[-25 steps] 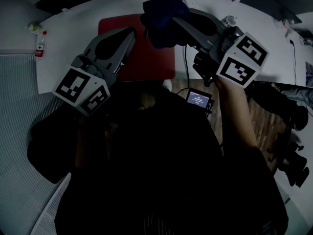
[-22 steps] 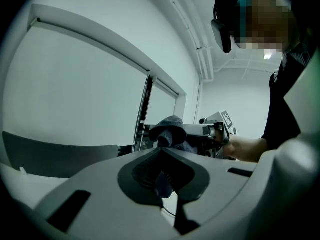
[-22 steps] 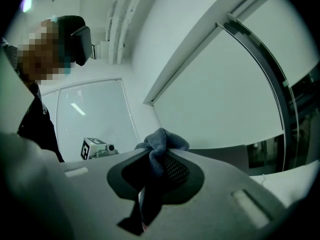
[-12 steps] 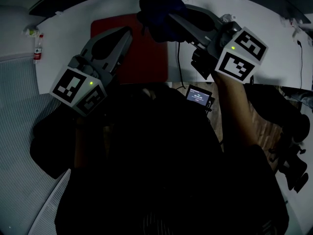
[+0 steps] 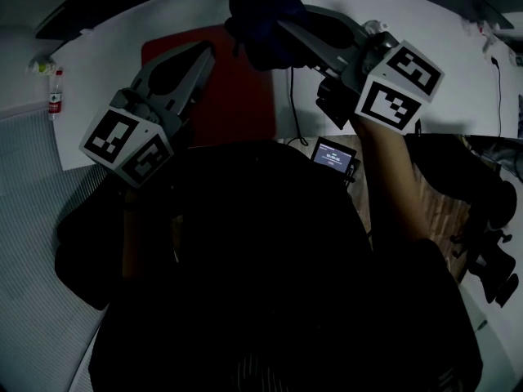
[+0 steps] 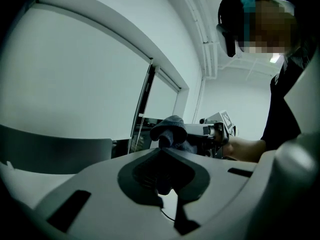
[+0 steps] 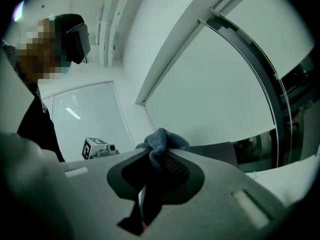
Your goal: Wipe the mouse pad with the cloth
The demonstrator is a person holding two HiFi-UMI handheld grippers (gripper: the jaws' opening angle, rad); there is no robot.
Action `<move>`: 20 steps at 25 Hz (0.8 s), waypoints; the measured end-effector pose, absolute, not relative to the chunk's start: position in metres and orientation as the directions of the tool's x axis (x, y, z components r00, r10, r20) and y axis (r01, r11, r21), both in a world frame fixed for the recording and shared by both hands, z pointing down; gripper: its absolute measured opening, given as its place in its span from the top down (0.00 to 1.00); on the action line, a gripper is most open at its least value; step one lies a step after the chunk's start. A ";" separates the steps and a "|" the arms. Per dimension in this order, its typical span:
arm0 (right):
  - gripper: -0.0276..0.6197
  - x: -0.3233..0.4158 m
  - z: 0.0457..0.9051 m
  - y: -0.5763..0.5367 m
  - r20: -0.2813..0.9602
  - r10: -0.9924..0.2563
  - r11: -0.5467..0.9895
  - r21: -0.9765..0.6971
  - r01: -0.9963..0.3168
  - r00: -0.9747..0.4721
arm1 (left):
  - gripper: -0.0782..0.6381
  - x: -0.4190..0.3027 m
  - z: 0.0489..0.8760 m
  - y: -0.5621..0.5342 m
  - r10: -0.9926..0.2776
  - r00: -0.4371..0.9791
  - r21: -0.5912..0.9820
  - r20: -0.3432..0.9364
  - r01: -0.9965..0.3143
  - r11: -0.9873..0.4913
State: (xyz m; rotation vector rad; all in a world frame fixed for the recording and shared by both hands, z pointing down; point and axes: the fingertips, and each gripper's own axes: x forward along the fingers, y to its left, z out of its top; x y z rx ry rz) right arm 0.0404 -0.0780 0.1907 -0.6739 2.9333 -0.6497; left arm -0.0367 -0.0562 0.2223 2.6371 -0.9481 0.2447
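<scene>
A red mouse pad (image 5: 241, 96) lies on the white table (image 5: 106, 55). My right gripper (image 5: 282, 31) is shut on a dark blue cloth (image 5: 265, 23), bunched at its tips and held in the air over the pad's far right part. The right gripper view shows the cloth (image 7: 160, 144) pinched between the jaws. My left gripper (image 5: 206, 53) hovers over the pad's left part, shut with nothing in it. In the left gripper view its jaws (image 6: 162, 151) meet, with the cloth (image 6: 172, 129) and the right gripper (image 6: 212, 131) beyond them. Both grippers point up and off the table.
A small bottle (image 5: 53, 96) lies at the table's left edge. A black cable (image 5: 292, 104) runs along the pad's right side to a small lit screen (image 5: 333, 155) at the near edge. Grey carpet is at the left and wooden floor at the right.
The head view has drifted, so the pad and bottle sit further left. Both grippers keep nearly the same pose over the pad, and the cloth stays in the right one.
</scene>
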 end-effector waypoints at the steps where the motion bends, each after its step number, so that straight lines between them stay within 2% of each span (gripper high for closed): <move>1: 0.90 0.041 0.190 -0.080 0.035 -0.439 0.812 -0.413 -0.413 -0.898 | 0.88 -0.034 0.222 -0.060 -0.576 0.774 0.245 0.264 -0.631 -0.736; 12: 0.90 0.053 0.200 -0.122 0.093 -0.489 0.765 -0.432 -0.478 -0.867 | 0.88 -0.028 0.248 -0.115 -0.532 0.802 0.287 0.272 -0.595 -0.750; 20: 0.90 0.025 0.244 -0.140 0.155 -0.456 0.744 -0.474 -0.471 -0.876 | 0.88 -0.061 0.309 -0.127 -0.521 0.763 0.330 0.383 -0.640 -0.694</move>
